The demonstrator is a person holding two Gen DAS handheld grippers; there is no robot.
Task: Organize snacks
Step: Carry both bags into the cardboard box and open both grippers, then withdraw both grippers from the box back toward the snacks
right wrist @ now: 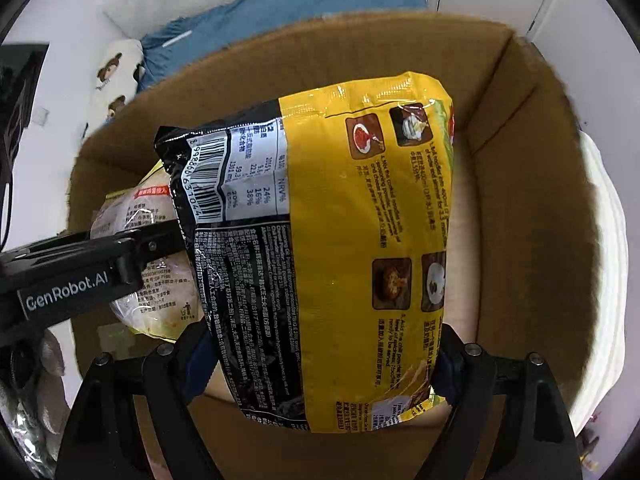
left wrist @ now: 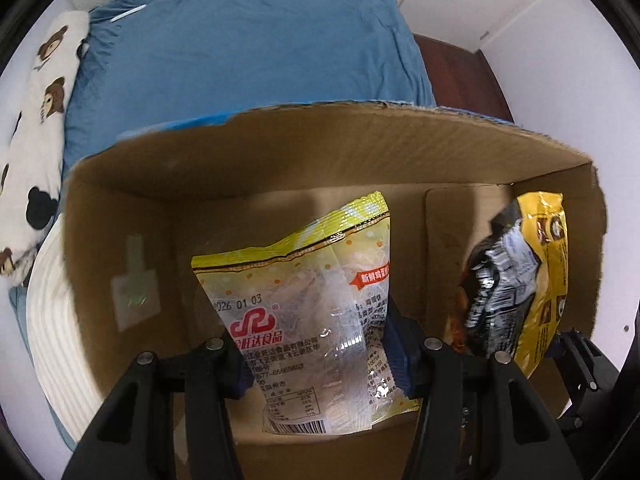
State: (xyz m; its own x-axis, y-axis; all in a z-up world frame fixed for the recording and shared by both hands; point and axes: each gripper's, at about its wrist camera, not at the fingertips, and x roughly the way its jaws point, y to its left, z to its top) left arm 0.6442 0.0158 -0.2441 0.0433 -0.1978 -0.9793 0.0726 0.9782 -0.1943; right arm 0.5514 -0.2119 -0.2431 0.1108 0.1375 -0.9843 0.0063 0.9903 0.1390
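Observation:
An open cardboard box (left wrist: 320, 132) fills both views. In the left wrist view my left gripper (left wrist: 320, 364) is shut on a clear and yellow snack bag (left wrist: 304, 292) with a red logo, which hangs inside the box. At the box's right side hangs a yellow and black noodle pack (left wrist: 532, 276), with the right gripper (left wrist: 576, 360) behind it. In the right wrist view my right gripper (right wrist: 320, 360) is shut on that noodle pack (right wrist: 340, 240), low inside the box (right wrist: 520, 160). The left gripper (right wrist: 160, 240) reaches in from the left with the clear bag (right wrist: 152, 280).
The box sits beside blue bedding (left wrist: 240, 48) and a white bear-print pillow (left wrist: 40, 120). A white ribbed object (left wrist: 56, 340) presses against the box's left wall. White walls and a dark wooden floor strip (left wrist: 460, 72) lie beyond. Foil-wrapped items (right wrist: 28, 420) lie at the lower left.

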